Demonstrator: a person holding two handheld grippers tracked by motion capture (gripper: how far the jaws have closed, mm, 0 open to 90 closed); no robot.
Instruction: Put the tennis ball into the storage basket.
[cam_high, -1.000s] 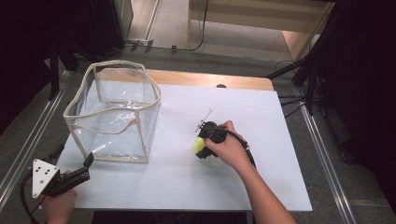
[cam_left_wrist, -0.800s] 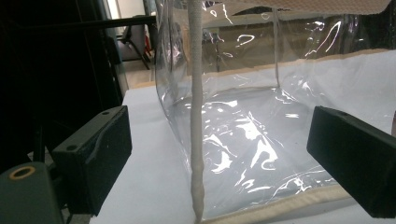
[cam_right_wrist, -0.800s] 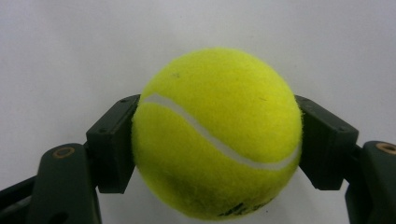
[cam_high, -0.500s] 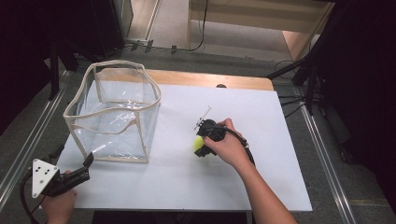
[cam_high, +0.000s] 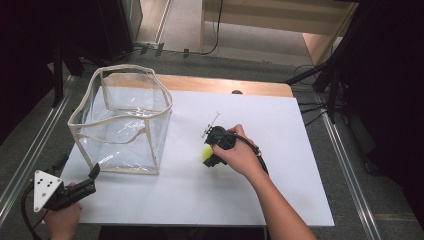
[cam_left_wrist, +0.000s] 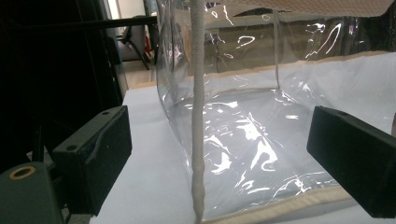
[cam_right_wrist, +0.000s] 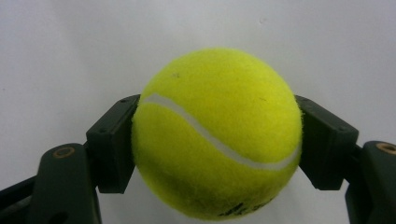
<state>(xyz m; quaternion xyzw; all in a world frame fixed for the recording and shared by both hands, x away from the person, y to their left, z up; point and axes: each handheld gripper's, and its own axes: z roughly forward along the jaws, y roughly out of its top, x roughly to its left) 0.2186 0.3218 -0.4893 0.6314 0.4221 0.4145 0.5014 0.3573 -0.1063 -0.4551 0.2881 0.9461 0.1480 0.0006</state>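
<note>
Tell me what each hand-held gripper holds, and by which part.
The right hand-held gripper clamps the tennis ball across its middle. The left hand-held gripper is open, holding nothing.

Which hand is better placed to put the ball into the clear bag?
Right. Its tongs are shut on the ball, beside the bag. The left tongs are open at the bag's near corner.

On the worktop (cam_high: 300, 130), the clear bag (cam_high: 122, 120) stands left of centre; the ball (cam_high: 206, 153) sits mid-frame, well apart to its right, between the right tool (cam_high: 209, 156) jaws.
</note>
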